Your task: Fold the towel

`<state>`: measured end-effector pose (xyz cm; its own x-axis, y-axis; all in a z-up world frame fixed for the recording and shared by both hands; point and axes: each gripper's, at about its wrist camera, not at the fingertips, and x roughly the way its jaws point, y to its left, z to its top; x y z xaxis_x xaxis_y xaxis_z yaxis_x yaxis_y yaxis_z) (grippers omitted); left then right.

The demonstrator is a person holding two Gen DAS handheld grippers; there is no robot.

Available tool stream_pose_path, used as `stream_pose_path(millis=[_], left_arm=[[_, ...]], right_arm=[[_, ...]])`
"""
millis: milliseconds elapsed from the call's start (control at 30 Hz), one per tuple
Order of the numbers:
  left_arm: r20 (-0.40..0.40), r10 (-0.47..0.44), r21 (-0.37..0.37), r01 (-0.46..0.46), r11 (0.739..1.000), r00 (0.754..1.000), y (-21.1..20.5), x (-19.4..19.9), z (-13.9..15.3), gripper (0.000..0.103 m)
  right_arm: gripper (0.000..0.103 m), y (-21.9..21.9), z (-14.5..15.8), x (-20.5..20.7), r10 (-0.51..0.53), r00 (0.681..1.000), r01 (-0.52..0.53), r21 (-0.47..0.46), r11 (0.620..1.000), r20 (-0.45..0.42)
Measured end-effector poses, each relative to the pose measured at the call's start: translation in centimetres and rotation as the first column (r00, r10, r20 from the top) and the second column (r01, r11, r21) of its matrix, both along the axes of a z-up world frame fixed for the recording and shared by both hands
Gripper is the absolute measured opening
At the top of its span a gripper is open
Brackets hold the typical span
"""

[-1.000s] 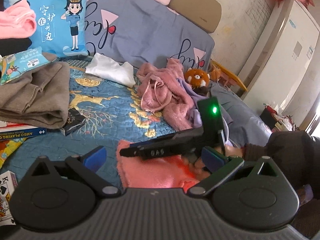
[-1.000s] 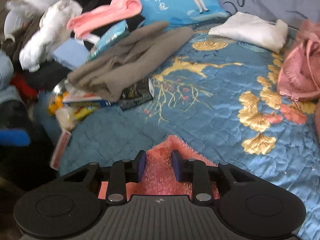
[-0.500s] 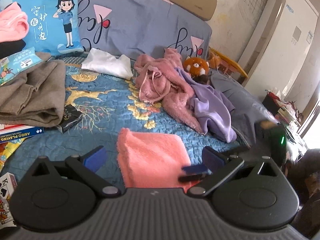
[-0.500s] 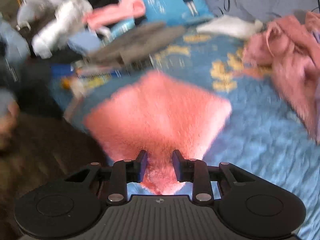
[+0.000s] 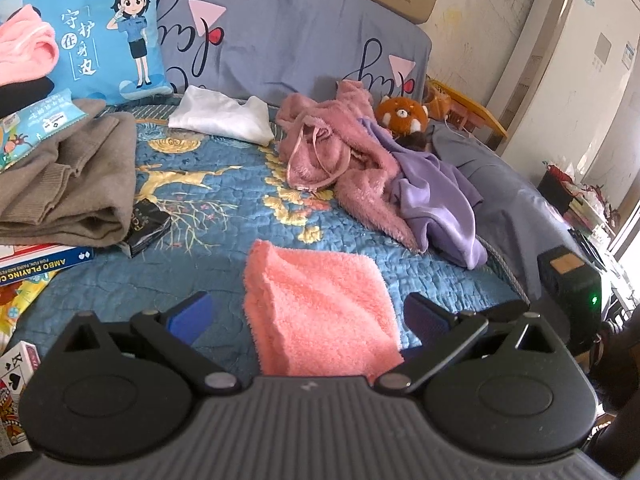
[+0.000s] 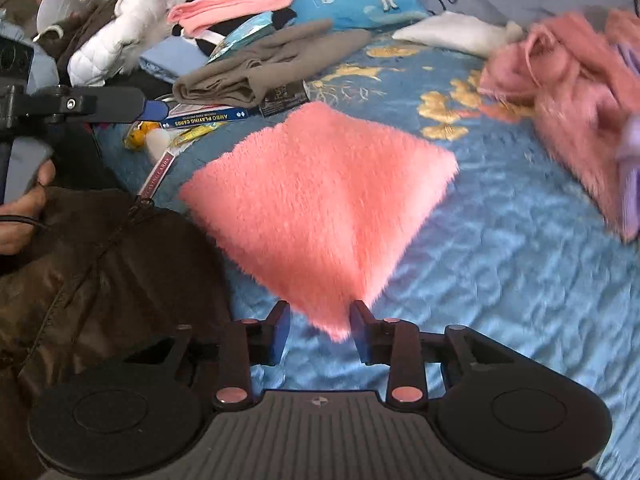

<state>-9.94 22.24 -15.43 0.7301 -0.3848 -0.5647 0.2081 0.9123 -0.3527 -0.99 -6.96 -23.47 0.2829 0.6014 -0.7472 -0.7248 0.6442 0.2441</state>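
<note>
Lying between right gripper (image 6: 320, 330) tips: towel (image 6: 320, 204)

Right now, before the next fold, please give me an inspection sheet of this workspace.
Surface: blue patterned quilt on a bed, wrinkled.
Job's things: pink towel, folded over, lying flat.
Clutter: brown sweater, card boxes, white cloth, pink fleece, purple garment, plush toy.
Tools: left tool wide open, the towel's near edge between its fingers, not pressed. Right tool has just been opening; a towel corner sits between its pads, apparently loose.
Cables: one thin dark cord by the hand.
Surroundings: blue pillow, white appliance, dark jacket.
</note>
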Motion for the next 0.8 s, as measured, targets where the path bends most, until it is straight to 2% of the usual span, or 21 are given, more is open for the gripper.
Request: stream_pose_path(millis=[133,233,433,533,567,633,700,733,800], left_arm=[[0.001,-0.006,-0.006,0.006,1.0,1.0,0.0,0.0,0.0,0.102],[0.0,-0.023,-0.011,0.023,1.0,1.0,-0.2,0.2,0.0,0.102],[0.0,-0.06,0.01,0.06,0.998,0.998,-1.1,0.2,-0.1,0.102],[-0.003,-0.057,0.002,0.057,0.998,0.998,-1.0,0.2,-0.2,0.102],[-0.003,-0.056,-0.002,0.056,0.998,0.998,-0.9,0.2,-0.2,0.102],[-0.003,-0.053,-0.009,0.053,0.999,0.999,-0.7,0.2,-0.2,0.102],[-0.002,-0.049,-0.013,0.049,0.999,0.999,-0.6,0.2,-0.2,0.102],[-0.001,-0.048,-0.016,0.048,0.999,0.999,-0.5,0.2,-0.2,0.102],[0.001,-0.047,-0.023,0.047,0.999,0.999,-0.3,0.3,-0.2,0.102]], right_arm=[[0.037,-2.0,2.8,0.9,-0.059,0.997,0.054,0.09,0.994,0.051],[0.038,-3.2,3.8,3.7,-0.183,0.982,0.177,0.142,0.974,0.033],[0.038,-3.0,1.5,9.5,-0.437,0.896,0.445,0.142,0.884,-0.081],[0.037,-1.3,-0.2,10.5,-0.423,0.898,0.435,0.104,0.894,-0.122],[0.037,-0.6,-0.7,10.8,-0.411,0.905,0.42,0.072,0.905,-0.111],[0.027,0.4,-0.9,10.6,-0.395,0.919,0.395,0.007,0.919,-0.019],[0.028,0.8,-0.3,10.4,-0.427,0.903,0.429,-0.04,0.902,0.057],[0.028,0.7,0.2,10.3,-0.446,0.891,0.451,-0.043,0.892,0.081],[0.029,0.4,1.4,9.3,-0.433,0.897,0.432,0.029,0.902,0.091]])
